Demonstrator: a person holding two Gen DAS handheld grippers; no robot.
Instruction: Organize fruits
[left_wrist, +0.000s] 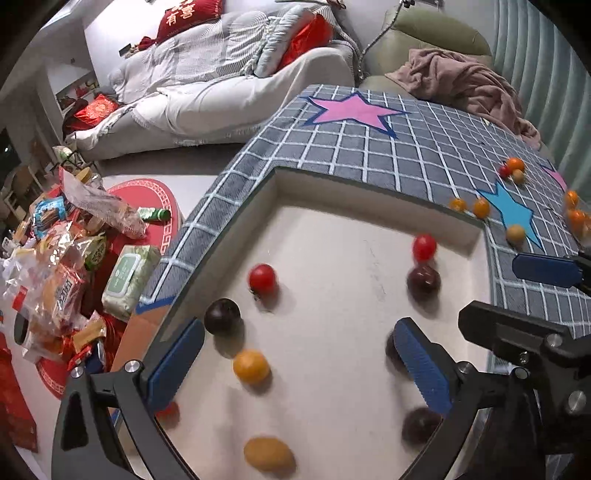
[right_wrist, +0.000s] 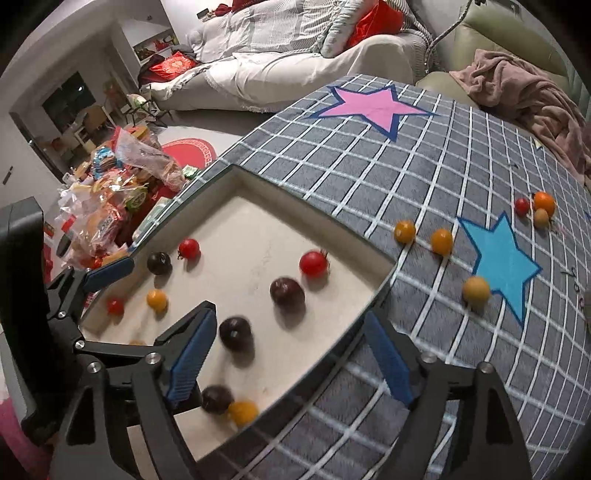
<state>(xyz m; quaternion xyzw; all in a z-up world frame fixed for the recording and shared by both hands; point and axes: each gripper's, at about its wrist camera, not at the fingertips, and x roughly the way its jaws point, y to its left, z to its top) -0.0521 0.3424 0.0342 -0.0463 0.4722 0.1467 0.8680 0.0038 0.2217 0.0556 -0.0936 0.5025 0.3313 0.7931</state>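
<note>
Several small fruits lie on the bare white tabletop (left_wrist: 332, 332): red ones (left_wrist: 262, 277), dark purple ones (left_wrist: 222, 315) and yellow ones (left_wrist: 251, 366). More yellow and orange fruits (right_wrist: 441, 241) lie on the grey checked cloth (right_wrist: 424, 166). My left gripper (left_wrist: 295, 365) is open and empty, low over the white area with a yellow fruit between its fingers. My right gripper (right_wrist: 291, 354) is open and empty over the edge of the white area, a dark purple fruit (right_wrist: 235, 333) close to its left finger (right_wrist: 192, 354). The right gripper's finger (left_wrist: 546, 271) shows in the left wrist view.
The cloth carries a pink star (left_wrist: 354, 110) and a blue star (right_wrist: 502, 262). A pile of snack bags (left_wrist: 66, 266) and a wipes pack (left_wrist: 129, 277) lie on the floor at left. A sofa (left_wrist: 221, 92) and a pink blanket (left_wrist: 465, 81) lie beyond the table.
</note>
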